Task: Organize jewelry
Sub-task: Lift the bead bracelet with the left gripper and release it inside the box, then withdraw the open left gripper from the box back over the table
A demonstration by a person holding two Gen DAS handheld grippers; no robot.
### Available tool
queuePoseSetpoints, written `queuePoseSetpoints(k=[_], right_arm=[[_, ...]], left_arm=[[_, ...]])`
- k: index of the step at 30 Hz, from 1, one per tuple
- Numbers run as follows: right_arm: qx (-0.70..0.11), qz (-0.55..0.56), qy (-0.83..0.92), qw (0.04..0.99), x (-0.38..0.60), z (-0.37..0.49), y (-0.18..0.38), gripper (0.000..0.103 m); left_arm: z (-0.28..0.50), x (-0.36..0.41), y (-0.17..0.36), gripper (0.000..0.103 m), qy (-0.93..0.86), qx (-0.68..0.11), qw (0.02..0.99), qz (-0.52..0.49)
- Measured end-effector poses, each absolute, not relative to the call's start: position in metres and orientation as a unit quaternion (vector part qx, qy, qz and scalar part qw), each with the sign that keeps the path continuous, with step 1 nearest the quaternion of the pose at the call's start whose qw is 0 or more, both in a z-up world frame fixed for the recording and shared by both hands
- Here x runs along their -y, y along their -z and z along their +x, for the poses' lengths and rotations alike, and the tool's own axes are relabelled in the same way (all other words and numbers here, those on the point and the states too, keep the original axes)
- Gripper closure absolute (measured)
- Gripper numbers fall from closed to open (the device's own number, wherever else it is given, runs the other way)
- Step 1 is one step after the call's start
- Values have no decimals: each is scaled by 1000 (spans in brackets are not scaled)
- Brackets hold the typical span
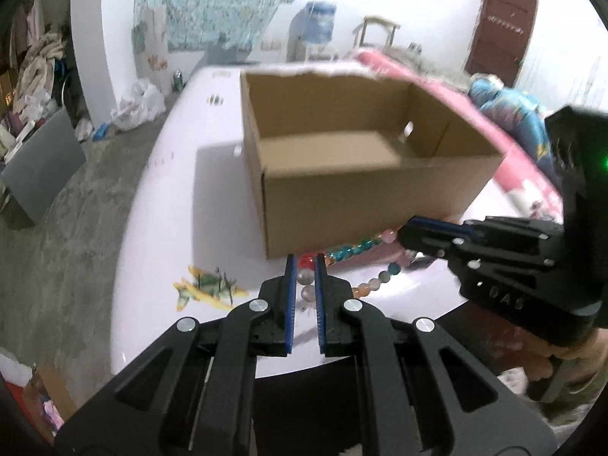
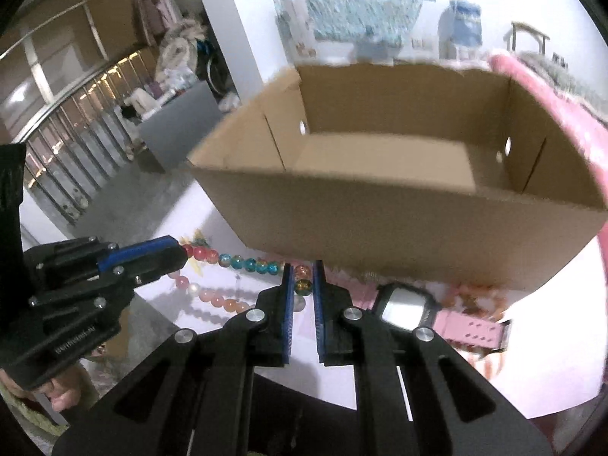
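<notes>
i have the bead necklace (image 1: 361,245) pinched at two places: my left gripper (image 1: 303,266) is pressed together on a few beads between its blue pads, and my right gripper (image 2: 303,271) is pinching a bead or two the same way, so the coloured strand runs across between them with a looser loop of pale beads sagging below. the cardboard box (image 1: 364,159) sits just ahead of and above both sets of fingertips, open at the top and, as far as i can see, with nothing in it. the worry i judge most likely is the grip itself: round glassy beads between narrow pads could roll out, and if one side lets go the whole strand swings from the other hand and may drop on the white table (image 1: 171,197). pulling my hands apart would stretch the cord and could snap it or tug a bead free. the sagging loop is the next risk; it hangs below my fingers and could catch the near wall of the box, dragging the light carton or leaving beads hanging outside. just to the right of my right gripper lies a pink watch (image 2: 437,315), close enough for a trailing loop to snag. the near rim is the edge to clear; above the box the room looks open, and its walls leave wide space inside for lowering.
</notes>
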State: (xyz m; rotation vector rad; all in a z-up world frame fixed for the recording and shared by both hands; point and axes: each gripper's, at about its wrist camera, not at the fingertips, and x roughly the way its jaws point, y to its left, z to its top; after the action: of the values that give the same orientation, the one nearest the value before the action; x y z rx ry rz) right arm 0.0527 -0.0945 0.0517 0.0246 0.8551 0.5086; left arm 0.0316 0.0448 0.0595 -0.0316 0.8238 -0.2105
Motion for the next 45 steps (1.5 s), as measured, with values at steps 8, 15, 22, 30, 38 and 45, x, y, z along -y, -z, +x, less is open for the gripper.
queuePoseSetpoints(k=[8,15,22,30,38,45], right_arm=[[-317,-13,-275,908,100,77,-150,93],[-432,4,-271,860,89,216,-134,93],[-573,58,-255,777,77,313,-57,93],[-593,65,-242,765,80,325,-37,92],[-489,93,-249,831,135,265,-112,50],[-371,142,-182,899,235,153,-152,22]], left_arm=[[60,-38,-148,95,146,-315,938,-1],[187,-24,-132,95,138,-391,909,31],[273,-15,-78,94,115,-488,863,67],[275,-21,-75,75,99,-500,858,63],[224,-51,-118,29,110,-457,883,15],[140,-96,-116,16,138,-422,890,-103]])
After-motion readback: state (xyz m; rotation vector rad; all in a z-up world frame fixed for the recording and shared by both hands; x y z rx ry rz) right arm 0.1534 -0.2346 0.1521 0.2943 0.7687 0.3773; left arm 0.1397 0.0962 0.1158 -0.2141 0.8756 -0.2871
